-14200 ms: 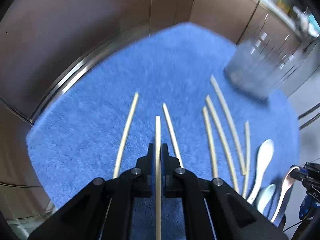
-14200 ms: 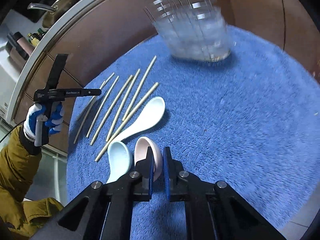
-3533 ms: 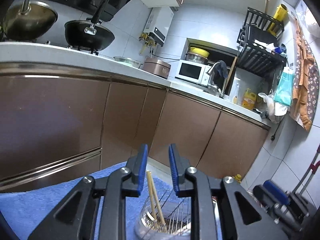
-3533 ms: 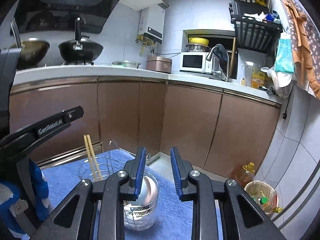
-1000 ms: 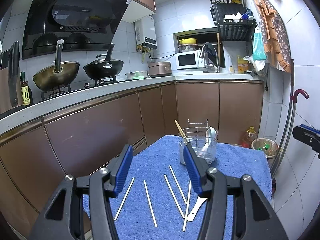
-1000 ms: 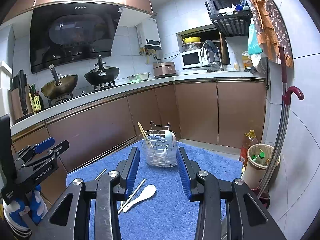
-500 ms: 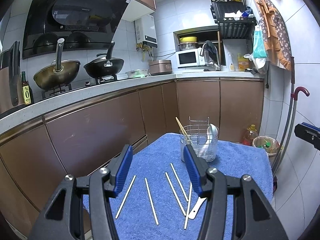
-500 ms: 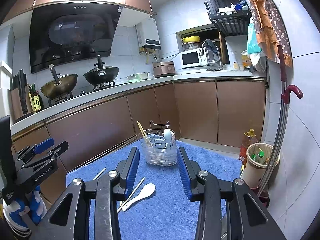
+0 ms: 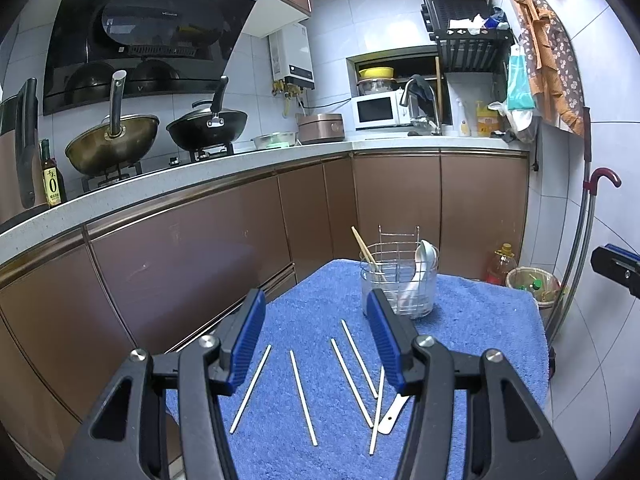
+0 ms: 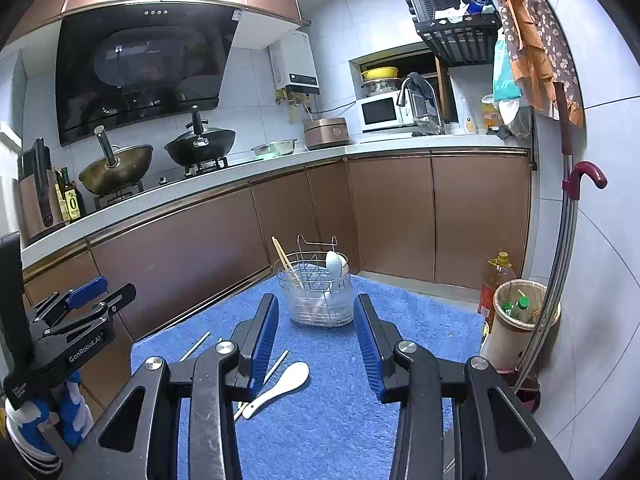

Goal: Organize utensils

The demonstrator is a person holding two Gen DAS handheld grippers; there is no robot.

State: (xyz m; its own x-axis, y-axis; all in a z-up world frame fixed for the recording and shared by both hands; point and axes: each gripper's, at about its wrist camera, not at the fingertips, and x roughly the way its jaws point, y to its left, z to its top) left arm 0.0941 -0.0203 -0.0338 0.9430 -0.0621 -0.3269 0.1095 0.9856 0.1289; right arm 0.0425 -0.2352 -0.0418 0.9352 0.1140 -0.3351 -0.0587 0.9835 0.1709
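A wire utensil holder point(image 9: 400, 280) point(image 10: 318, 292) stands at the far end of a blue towel-covered table point(image 9: 480, 328) point(image 10: 400, 344); chopsticks and spoons stick up out of it. Several pale chopsticks point(image 9: 302, 396) lie loose on the towel, with a white spoon point(image 9: 394, 414) point(image 10: 280, 388) beside them. My left gripper point(image 9: 316, 338) hangs open above the near chopsticks, nothing between its blue pads. My right gripper point(image 10: 316, 338) is also open and holds nothing, raised in front of the holder. The left gripper also shows at the left edge of the right wrist view.
Brown kitchen cabinets point(image 9: 200, 256) run close behind the table's left and far sides. A bin point(image 10: 520, 320) and an oil bottle point(image 10: 494, 280) stand on the floor to the right. A metal pole with a red hook point(image 10: 560, 260) leans by the right wall.
Since a second ago, nothing has visibly moved. Much earlier both grippers were down at the towel and then over the holder; now both are pulled back and open.
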